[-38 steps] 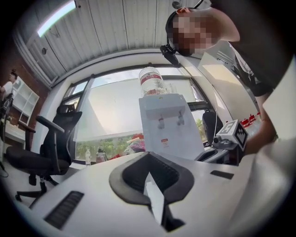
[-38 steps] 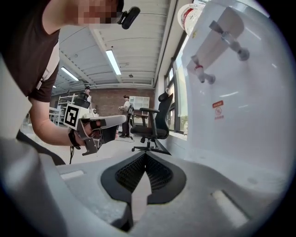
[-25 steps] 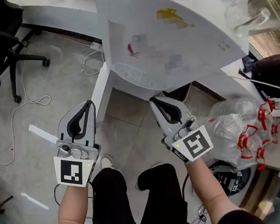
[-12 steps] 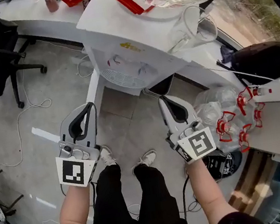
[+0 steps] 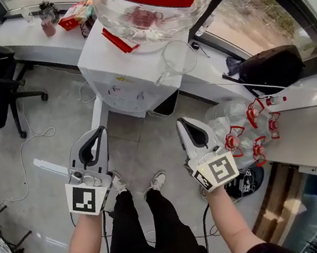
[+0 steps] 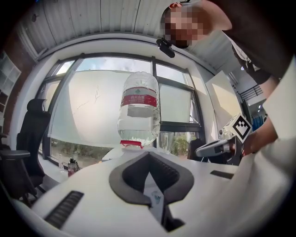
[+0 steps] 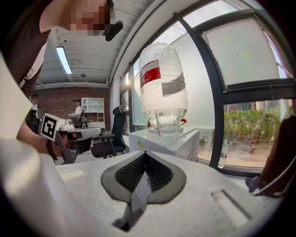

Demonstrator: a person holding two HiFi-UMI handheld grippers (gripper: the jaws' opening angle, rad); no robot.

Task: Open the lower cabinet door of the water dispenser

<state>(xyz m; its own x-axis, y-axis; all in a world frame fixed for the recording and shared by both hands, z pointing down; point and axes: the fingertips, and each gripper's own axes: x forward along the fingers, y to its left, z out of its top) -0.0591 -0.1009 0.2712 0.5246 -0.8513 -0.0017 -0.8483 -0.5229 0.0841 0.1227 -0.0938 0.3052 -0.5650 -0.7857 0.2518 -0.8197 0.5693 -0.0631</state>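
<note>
The left tongs point(image 5: 100, 130) and the right tongs point(image 5: 180, 121) are seen clenched and empty at mid-frame, apart from the water dispenser point(image 5: 116, 76) in the upper middle.

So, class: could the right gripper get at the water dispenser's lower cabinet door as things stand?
Probably yes: bare floor lies between the right gripper and the water dispenser, though its shut jaws must open first.

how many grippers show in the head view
2: the left gripper at lower left, the right gripper just right of centre, both short of the water dispenser. None seems hidden.
</note>
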